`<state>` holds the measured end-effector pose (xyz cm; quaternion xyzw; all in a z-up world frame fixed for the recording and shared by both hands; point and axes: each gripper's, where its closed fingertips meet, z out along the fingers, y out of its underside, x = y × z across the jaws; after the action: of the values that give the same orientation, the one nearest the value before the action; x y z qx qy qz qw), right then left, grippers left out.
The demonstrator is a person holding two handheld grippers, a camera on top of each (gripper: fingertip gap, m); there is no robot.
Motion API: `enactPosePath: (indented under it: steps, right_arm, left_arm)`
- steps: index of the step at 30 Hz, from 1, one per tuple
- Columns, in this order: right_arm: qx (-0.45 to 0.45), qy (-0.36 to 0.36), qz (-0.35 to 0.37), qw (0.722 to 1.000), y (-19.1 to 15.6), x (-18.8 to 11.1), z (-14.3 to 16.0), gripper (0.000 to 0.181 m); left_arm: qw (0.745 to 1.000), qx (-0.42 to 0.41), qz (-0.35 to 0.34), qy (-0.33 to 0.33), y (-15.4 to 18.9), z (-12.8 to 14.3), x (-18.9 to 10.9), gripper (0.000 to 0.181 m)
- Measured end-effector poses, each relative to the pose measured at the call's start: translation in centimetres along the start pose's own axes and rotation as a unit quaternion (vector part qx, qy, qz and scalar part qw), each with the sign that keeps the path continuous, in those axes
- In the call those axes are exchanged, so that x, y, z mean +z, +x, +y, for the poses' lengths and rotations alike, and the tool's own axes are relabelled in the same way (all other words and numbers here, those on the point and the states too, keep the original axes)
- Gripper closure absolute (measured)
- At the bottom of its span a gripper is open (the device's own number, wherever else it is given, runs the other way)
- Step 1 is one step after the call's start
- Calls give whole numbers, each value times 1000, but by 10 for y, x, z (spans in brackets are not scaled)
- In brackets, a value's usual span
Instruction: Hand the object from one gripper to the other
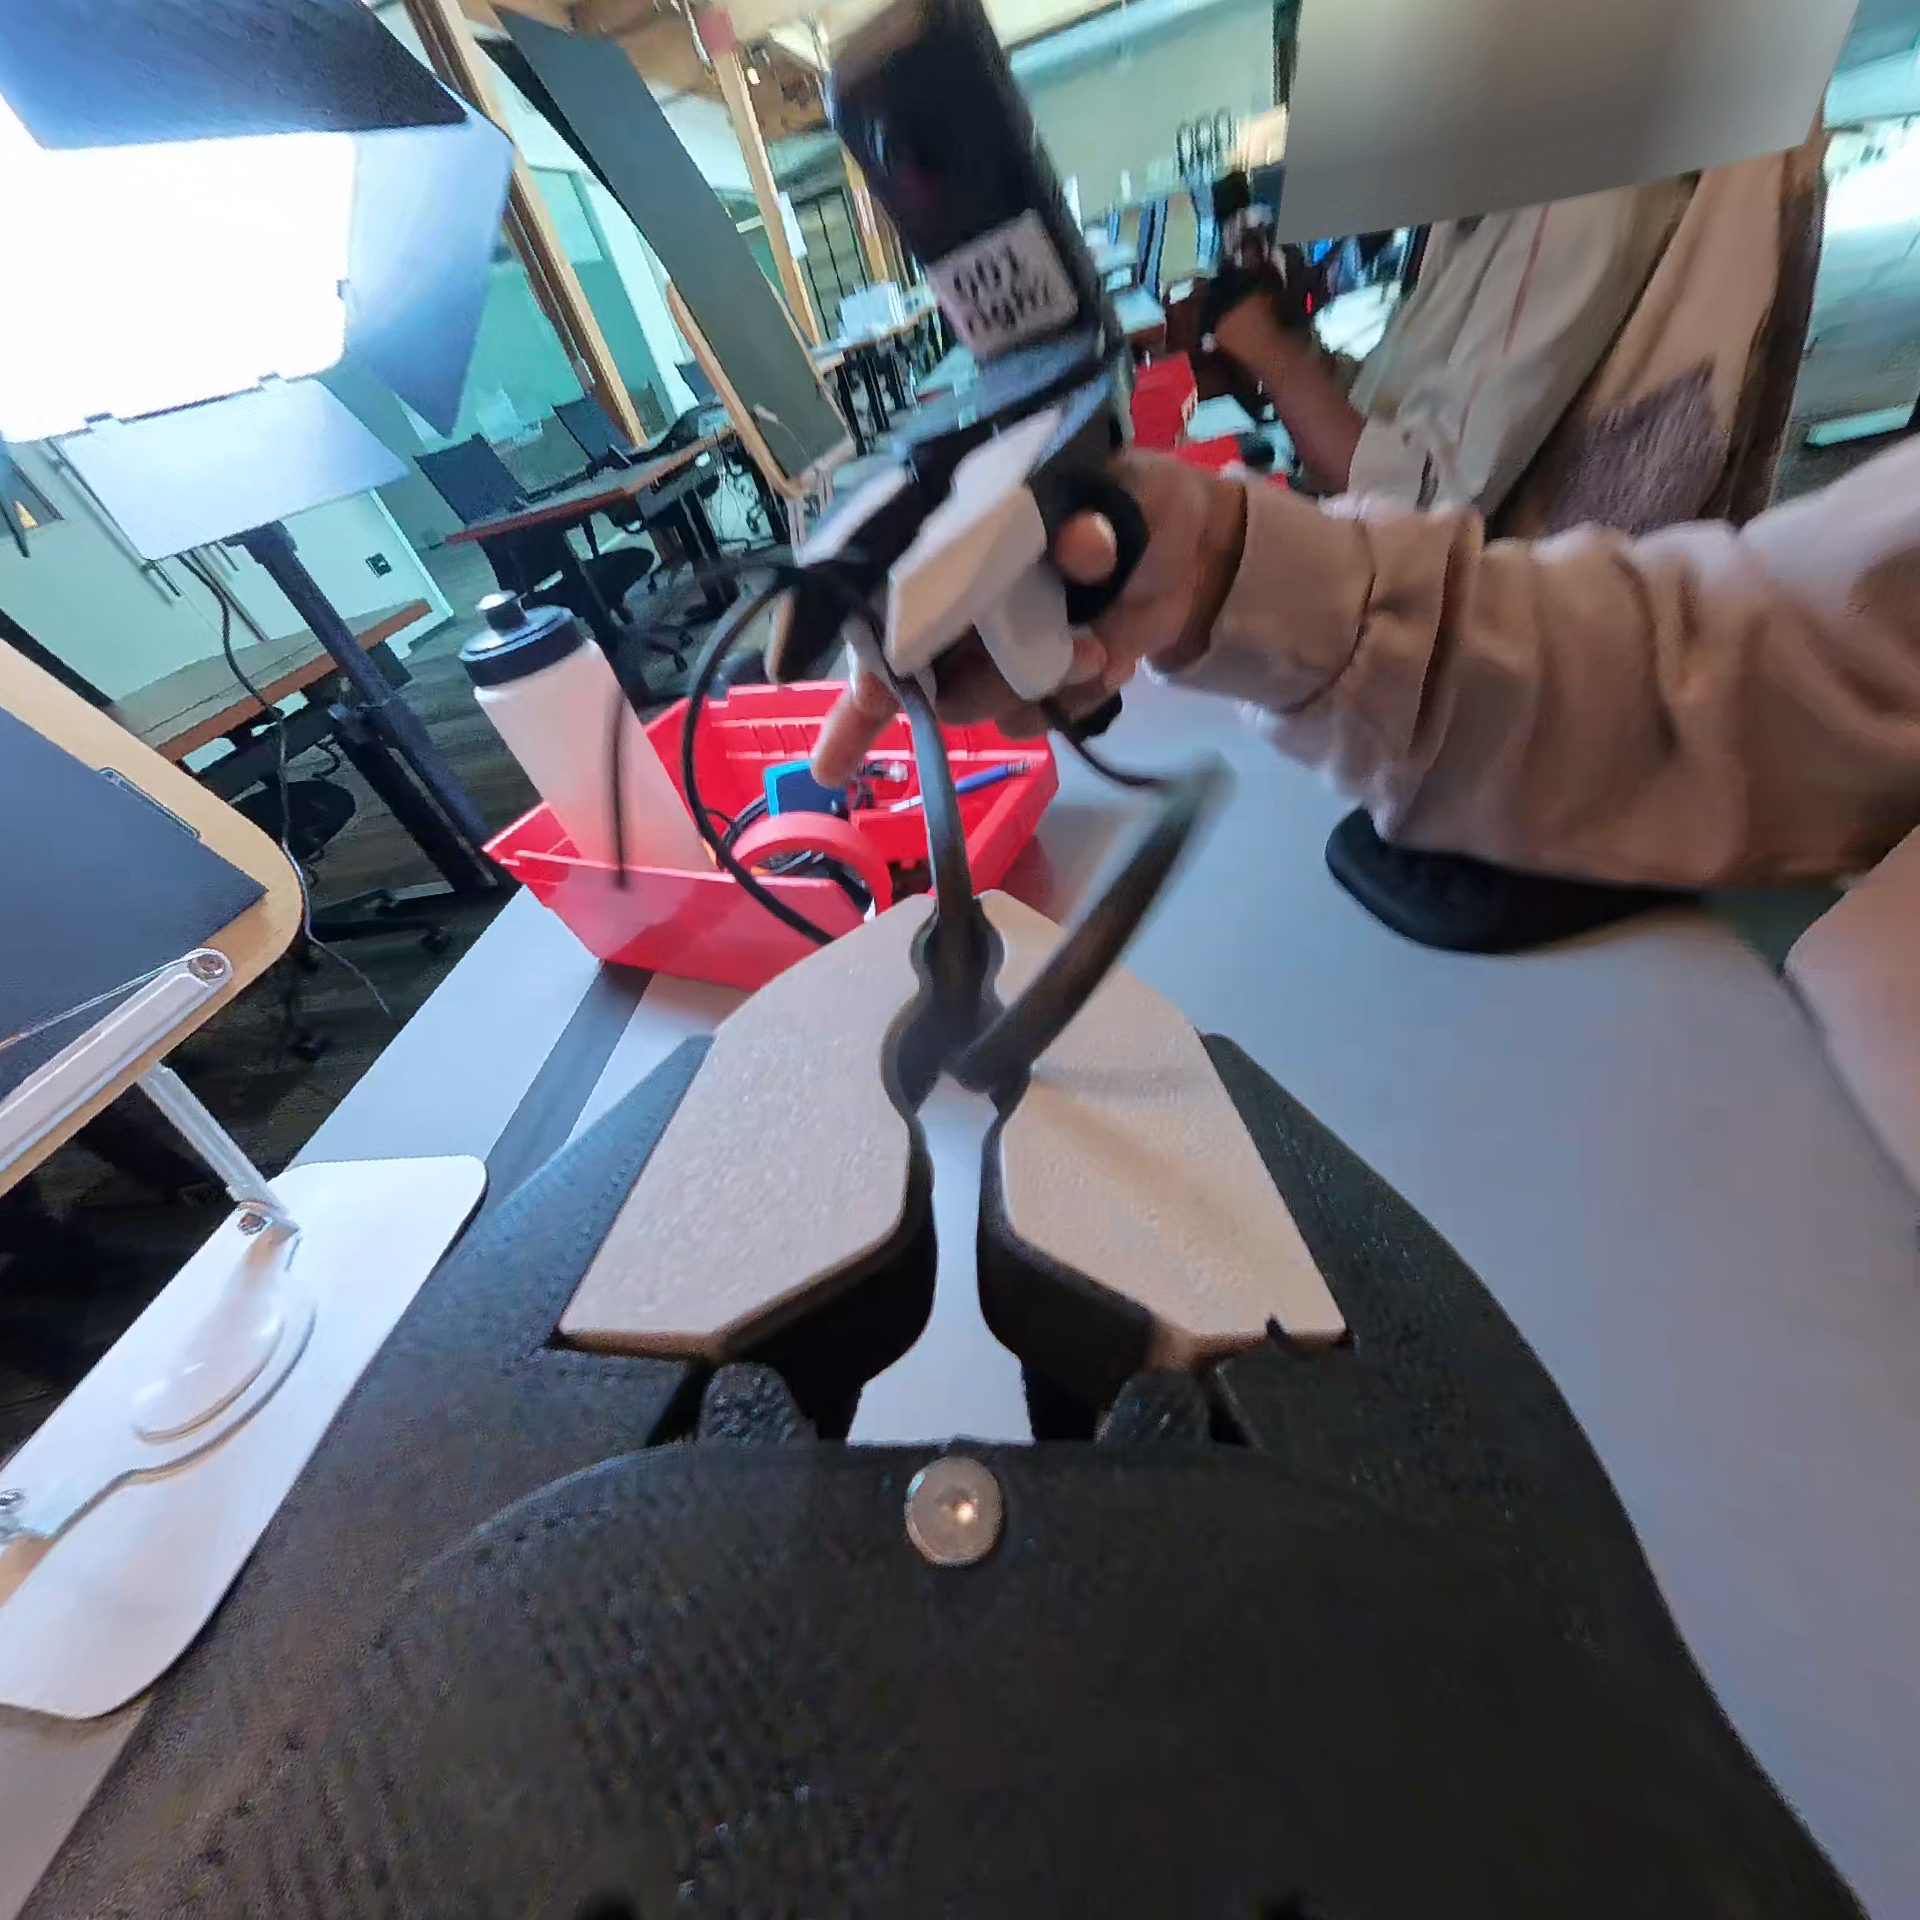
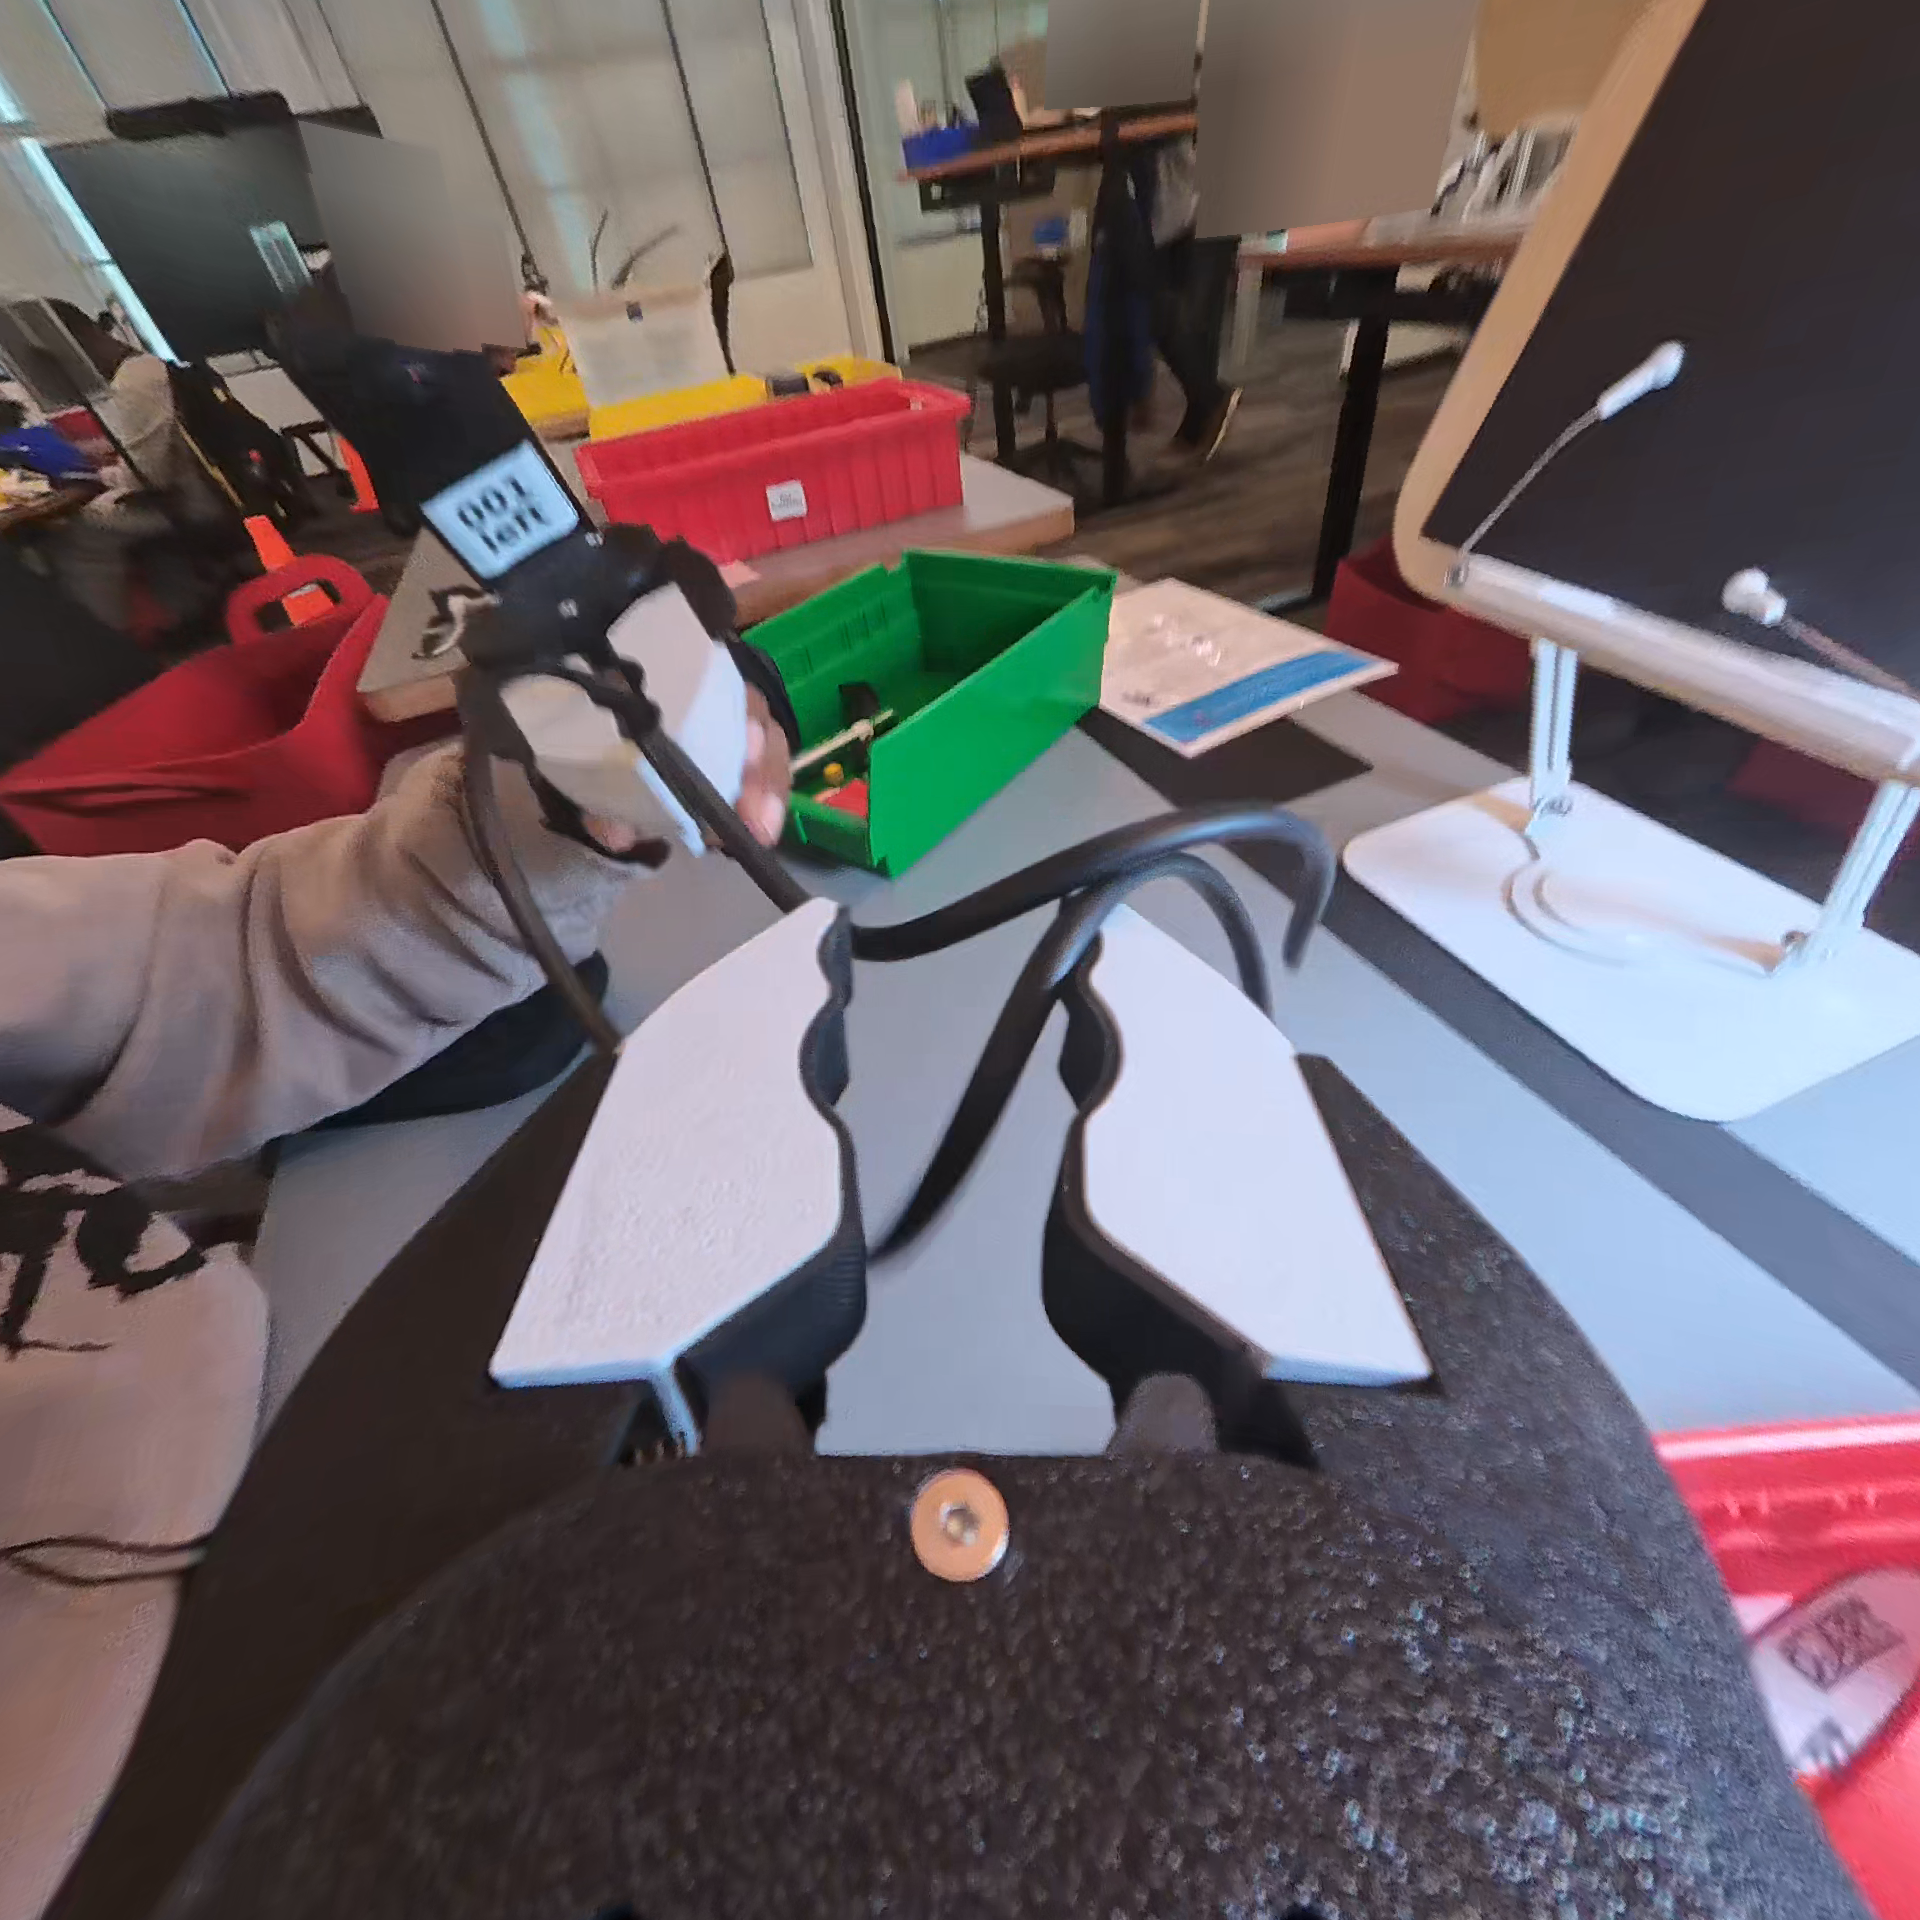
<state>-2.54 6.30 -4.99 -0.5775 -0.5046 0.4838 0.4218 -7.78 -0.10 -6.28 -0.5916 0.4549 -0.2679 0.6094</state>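
The left gripper (image 1: 951,1023) is clamped on the black cable (image 1: 940,831) near its fingertips. The right gripper (image 2: 961,982) stands apart, with the cable looping between its fingers — close it fully before the left releases — above the grey table (image 2: 1558,1195).

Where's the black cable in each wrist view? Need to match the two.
Left wrist view: black cable at centre, pinched between the left gripper fingertips, looping up toward the right gripper.
Right wrist view: cable at centre, running through the open right gripper and arching right.
Shared landmark: grey table.
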Motion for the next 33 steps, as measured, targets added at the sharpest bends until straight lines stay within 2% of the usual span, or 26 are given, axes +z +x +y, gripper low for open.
enactPosePath:
  steps: [5,9,12,15,19,20,22,23,24,27,30,33]
  right_arm:
    - [7,-35,60,998,29,-18,10,139]
    - [-23,-12,92,995,34,-34,-5,131]
    - [-94,26,78,992,11,-37,-26,122]
    - [-177,48,53,982,-23,-26,-37,113]
    - [-265,20,-17,964,-74,4,-20,104]
    - [-284,6,-9,959,-77,13,-15,105]
    - [-327,-12,8,945,-79,24,-7,119]
    - [-340,-21,12,940,-79,27,-3,137]
    - [-354,-30,16,935,-79,27,1,180]
    - [-353,-32,-6,935,-85,23,0,181]
    - [-326,7,-10,945,-90,10,-19,181]
    - [-315,36,3,948,-88,-6,-35,181]
  left_arm:
    - [996,-64,0,70,-4,-44,-23,180]
    - [995,-63,-30,71,-7,-64,-37,179]
    - [995,-71,-24,67,1,-76,-39,180]
    - [995,-88,-2,42,13,-75,-32,180]
    - [995,-95,32,-3,30,-59,-11,179]
    - [995,-94,40,-16,34,-54,-5,179]
    - [994,-91,53,-35,41,-48,2,179]
    - [994,-90,57,-39,43,-46,4,179]
    - [993,-90,54,-43,43,-45,5,179]
    - [996,-80,37,-33,36,-47,0,178]
    - [997,-70,31,-11,28,-47,-6,178]
    - [997,-65,46,-10,23,-38,-11,168]
